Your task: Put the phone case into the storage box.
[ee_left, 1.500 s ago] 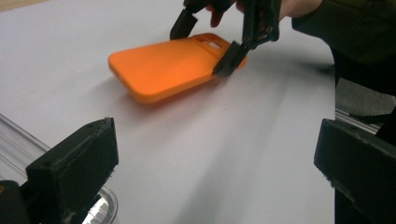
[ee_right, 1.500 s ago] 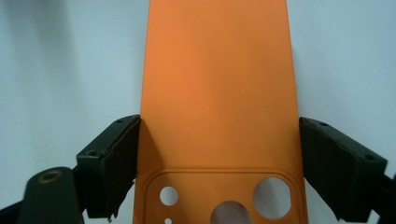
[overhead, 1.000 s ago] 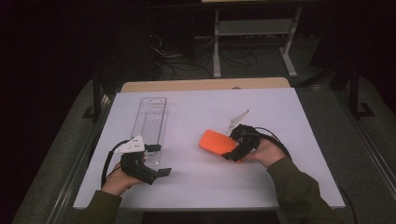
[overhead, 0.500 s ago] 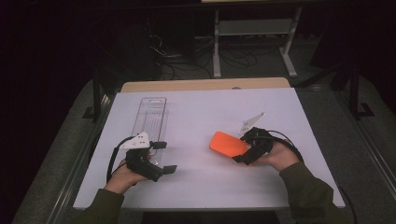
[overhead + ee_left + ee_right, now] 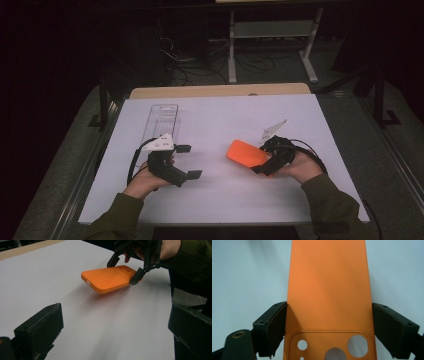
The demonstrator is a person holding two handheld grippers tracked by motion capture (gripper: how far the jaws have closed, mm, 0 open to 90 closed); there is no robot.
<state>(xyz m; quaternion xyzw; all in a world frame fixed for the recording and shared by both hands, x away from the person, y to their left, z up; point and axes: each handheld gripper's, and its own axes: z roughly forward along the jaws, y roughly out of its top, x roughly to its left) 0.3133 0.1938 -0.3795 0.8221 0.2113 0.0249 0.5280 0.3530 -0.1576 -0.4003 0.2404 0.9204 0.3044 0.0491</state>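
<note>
Since a second ago, our right claw (image 5: pixel 261 167) has carried the orange phone case (image 5: pixel 246 154) a little way right and toward us across the counter (image 5: pixel 220 120), and our left claw (image 5: pixel 189 161) has slid up toward the clear plastic tray (image 5: pixel 161 121).

We see the phone case clamped across its width at the camera-cutout end, one black pad pressing each long edge, so the right claw stands fairly wide but is closed on the case. In the left gripper view the case (image 5: pixel 108 279) hangs tilted, its free end lifted off the white counter (image 5: pixel 37 272) with a shadow beneath, the right claw (image 5: pixel 124 268) gripping its far end. In the right gripper view the case (image 5: pixel 329 285) runs straight away from us between the pads, its round cutouts at the bottom.

Our left claw sits well apart from the case, jaws spread wide with nothing between them. The tray lies lengthwise just beyond it, near the counter's left edge. Dark olive sleeves (image 5: pixel 330 210) cover both our forearms.
</note>
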